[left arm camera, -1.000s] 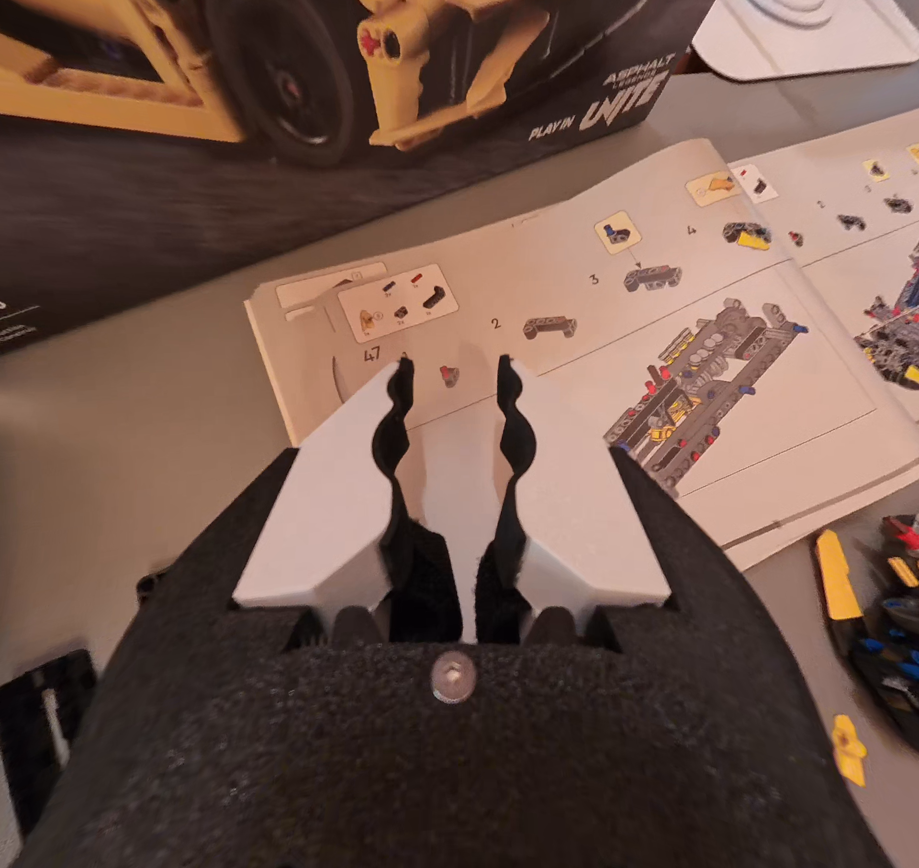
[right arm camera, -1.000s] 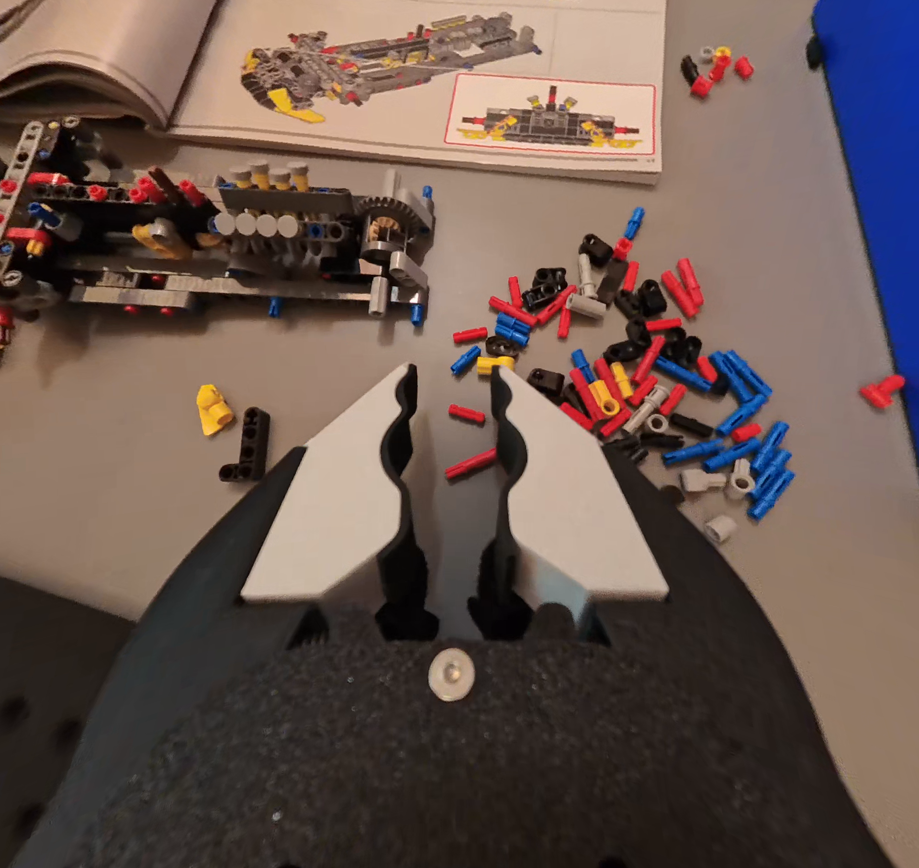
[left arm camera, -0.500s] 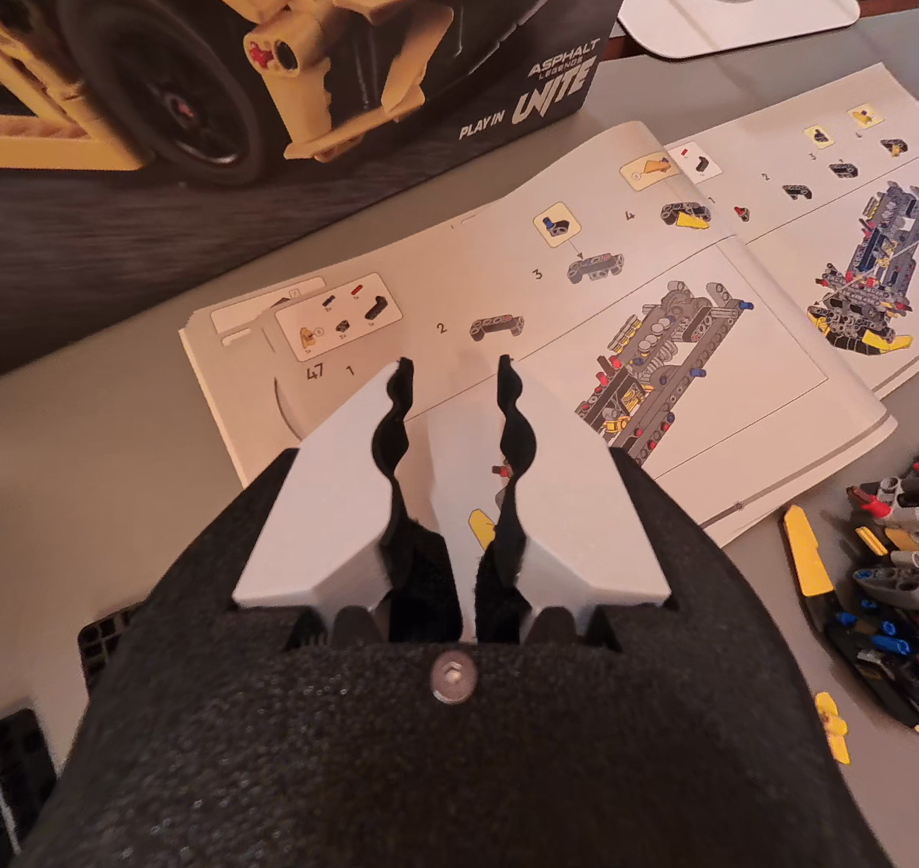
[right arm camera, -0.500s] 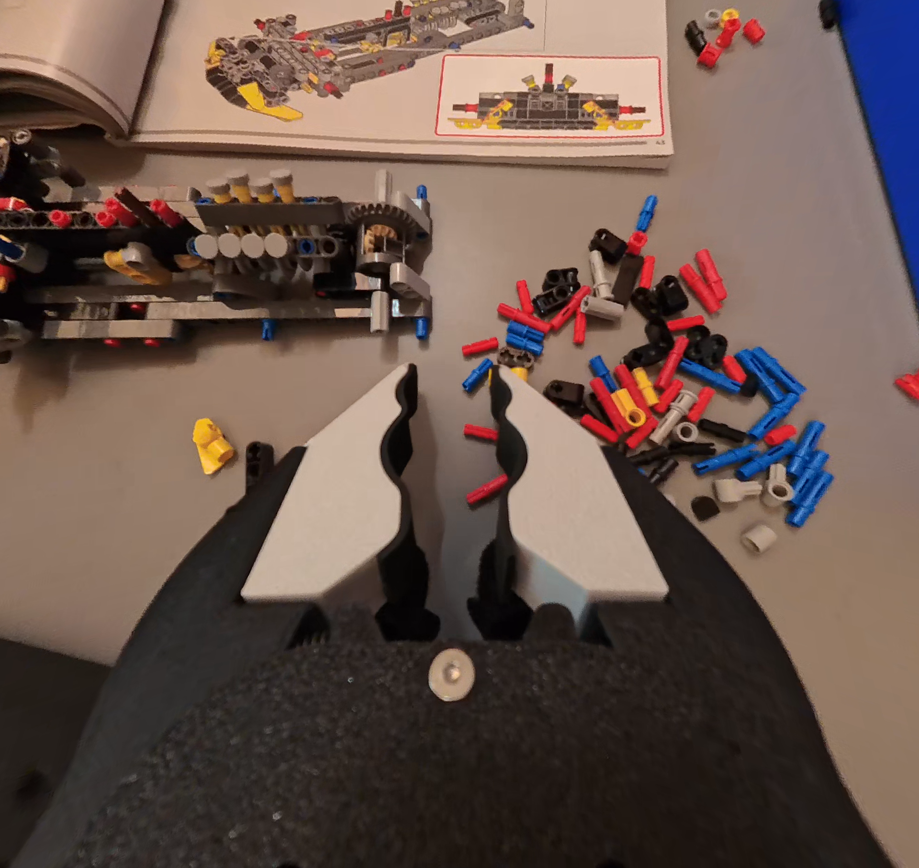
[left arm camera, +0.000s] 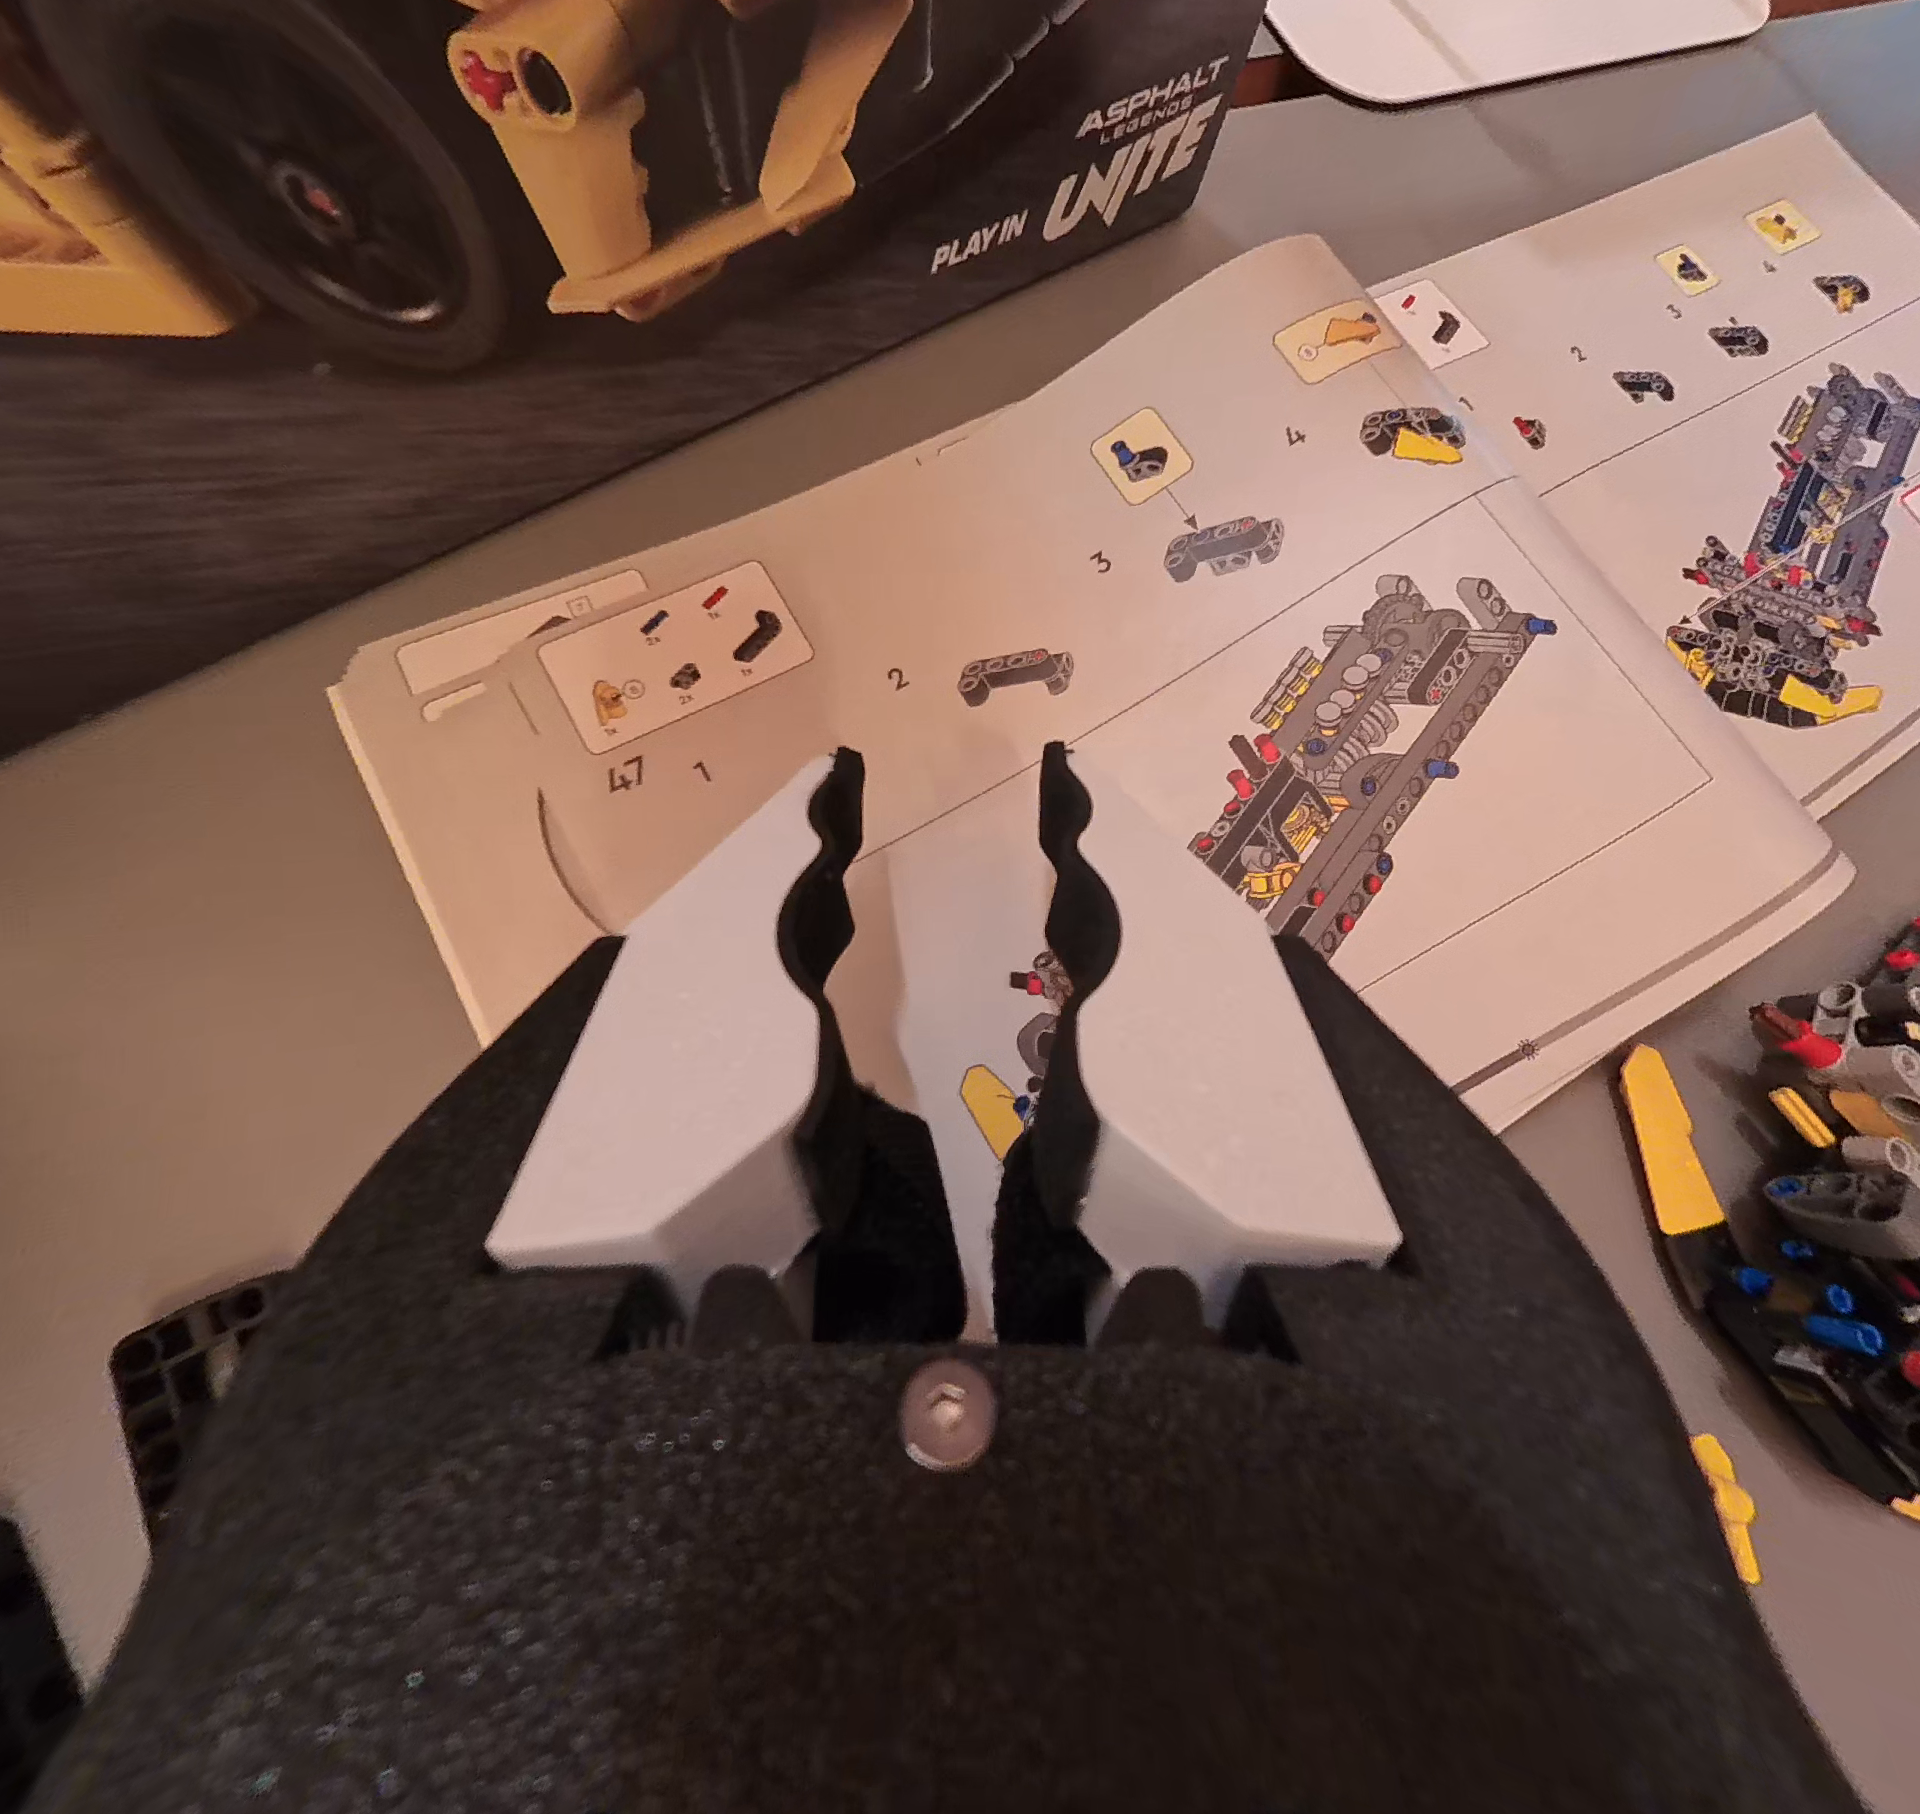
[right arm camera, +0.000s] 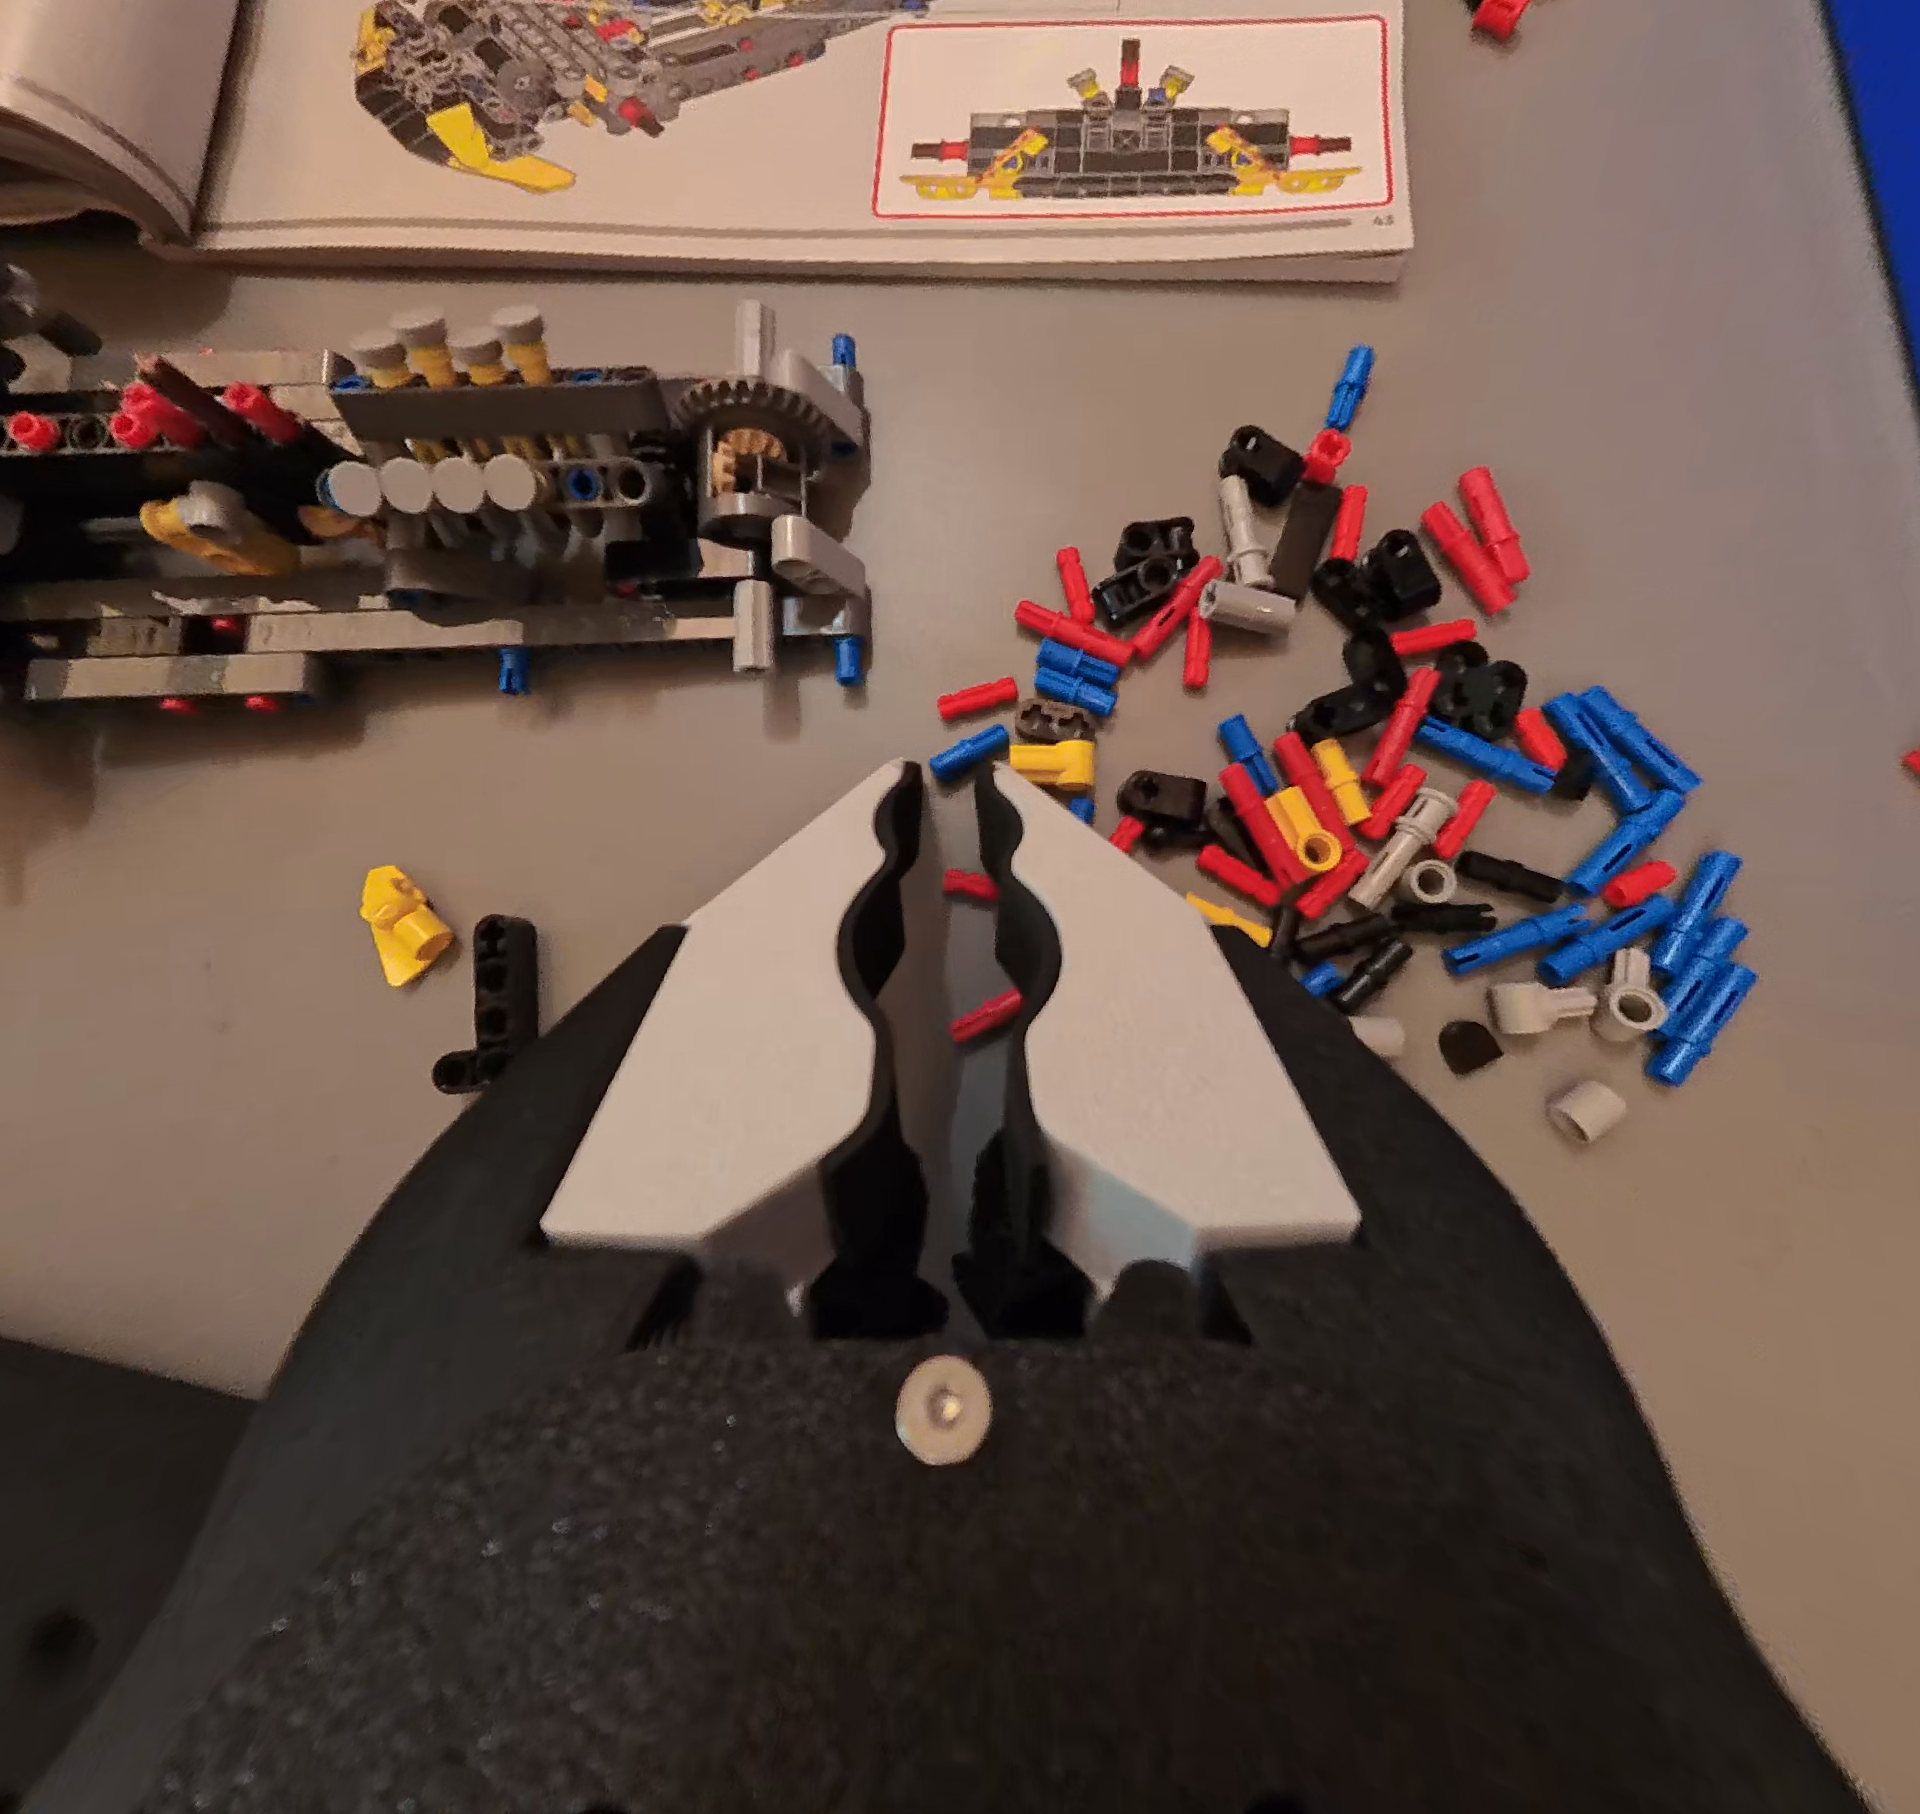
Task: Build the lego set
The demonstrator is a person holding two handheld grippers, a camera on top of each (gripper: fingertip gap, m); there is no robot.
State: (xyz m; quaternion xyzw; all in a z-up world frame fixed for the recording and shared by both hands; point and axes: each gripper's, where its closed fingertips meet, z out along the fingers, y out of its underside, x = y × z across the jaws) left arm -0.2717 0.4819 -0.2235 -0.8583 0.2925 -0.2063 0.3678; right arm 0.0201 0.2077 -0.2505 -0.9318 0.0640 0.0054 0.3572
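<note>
Step in hand looks like part-picking for the next build step: right gripper (right arm camera: pixel 948 777) is hovering low over the near-left fringe of the loose pin pile (right arm camera: pixel 1382 777), jaws nearly pressed together w/ only a slim gap at the tips, nothing pinched. Two small red pins (right arm camera: pixel 982 1016) are showing through the gap between the fingers, lying on the table (right arm camera: pixel 208 1089) below; can't tell if the tips are touching them. Left gripper (left arm camera: pixel 948 756) is hanging over the open instruction booklet (left arm camera: pixel 1039 538), jaws spread moderately, empty, pointing toward the far edge of the table where the set box (left arm camera: pixel 520 206) is standing. Judging by that, the person is probably checking the parts list while the right side is lining up a grab. The half-built chassis (right arm camera: pixel 468 517) is sitting toward the left edge in the right wrist view, just in front of the booklet's near edge, well clear of both grippers. A yellow piece (right arm camera: pixel 400 923) and a black L-beam (right arm camera: pixel 499 995) are lying apart from the pile, just left of the right gripper. Next move prob. calls for opening a bit, dropping the tips straight onto one red pin, closing gently. Pins are small, round, likely to roll or squirt out, so approach needs to be square and slow. Right gripper is tilting down steeply at the table; left is pitching shallower, looking across the page.
</note>
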